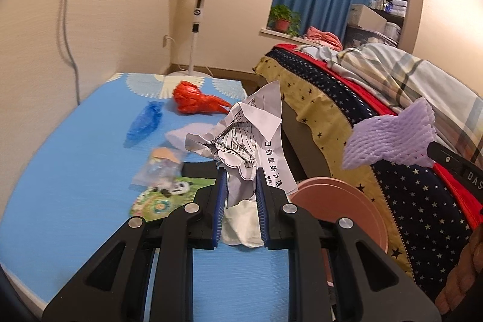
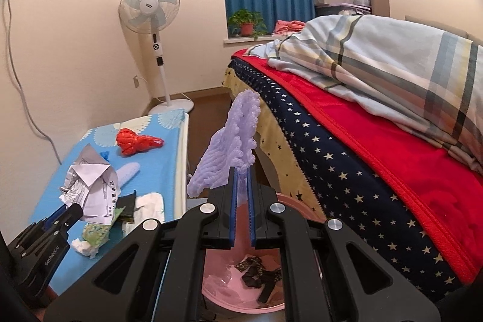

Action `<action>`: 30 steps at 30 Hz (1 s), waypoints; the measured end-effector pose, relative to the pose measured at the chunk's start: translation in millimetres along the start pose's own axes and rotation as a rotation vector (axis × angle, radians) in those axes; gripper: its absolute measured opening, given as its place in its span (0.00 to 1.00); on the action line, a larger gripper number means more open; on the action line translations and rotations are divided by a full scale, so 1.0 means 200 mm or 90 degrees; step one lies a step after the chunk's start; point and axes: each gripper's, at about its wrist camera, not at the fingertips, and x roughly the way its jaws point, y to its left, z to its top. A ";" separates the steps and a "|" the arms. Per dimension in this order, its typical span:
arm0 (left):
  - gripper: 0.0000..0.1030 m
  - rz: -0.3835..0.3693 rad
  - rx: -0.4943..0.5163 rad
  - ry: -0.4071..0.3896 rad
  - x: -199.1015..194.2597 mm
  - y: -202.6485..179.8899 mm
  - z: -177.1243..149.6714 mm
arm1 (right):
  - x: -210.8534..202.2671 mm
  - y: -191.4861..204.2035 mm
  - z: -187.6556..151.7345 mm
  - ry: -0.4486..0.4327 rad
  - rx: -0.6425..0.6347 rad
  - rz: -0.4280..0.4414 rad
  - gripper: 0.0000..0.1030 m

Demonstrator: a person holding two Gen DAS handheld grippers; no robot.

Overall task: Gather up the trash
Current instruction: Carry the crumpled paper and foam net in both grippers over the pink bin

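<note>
Black jaws of the right gripper fill the bottom of the right wrist view, nearly closed, their blue pads pinching the lower end of a purple foam net. This net stands upright, long axis running up and away from the jaws, its free end pointing toward the ceiling. It hangs above the pink bin, which sits on the floor below the gripper and already holds dark scraps.

Right of the bin rises the bed, with its starred cover and red blanket. Left of the bin stands the blue table.

Over the table edge nearest the bin, the left gripper is closed partway on a crumpled printed paper; the sheet's long axis runs up out of the jaws, its peak pointing away toward the bed's foot. A white tissue lies under those jaws.

Farther from the bin on the table lie a red plastic bag, a blue plastic wrapper and a panda-printed packet.
</note>
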 end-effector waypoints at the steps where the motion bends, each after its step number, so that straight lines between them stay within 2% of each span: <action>1: 0.18 -0.004 0.003 0.002 0.01 -0.02 0.00 | 0.00 0.00 0.00 0.001 -0.001 -0.003 0.06; 17: 0.18 -0.076 0.048 0.050 0.20 -0.29 -0.09 | 0.12 -0.07 -0.06 0.041 -0.004 -0.073 0.06; 30: 0.18 -0.093 0.067 0.106 0.39 -0.36 -0.18 | 0.23 -0.13 -0.14 0.077 0.006 -0.121 0.06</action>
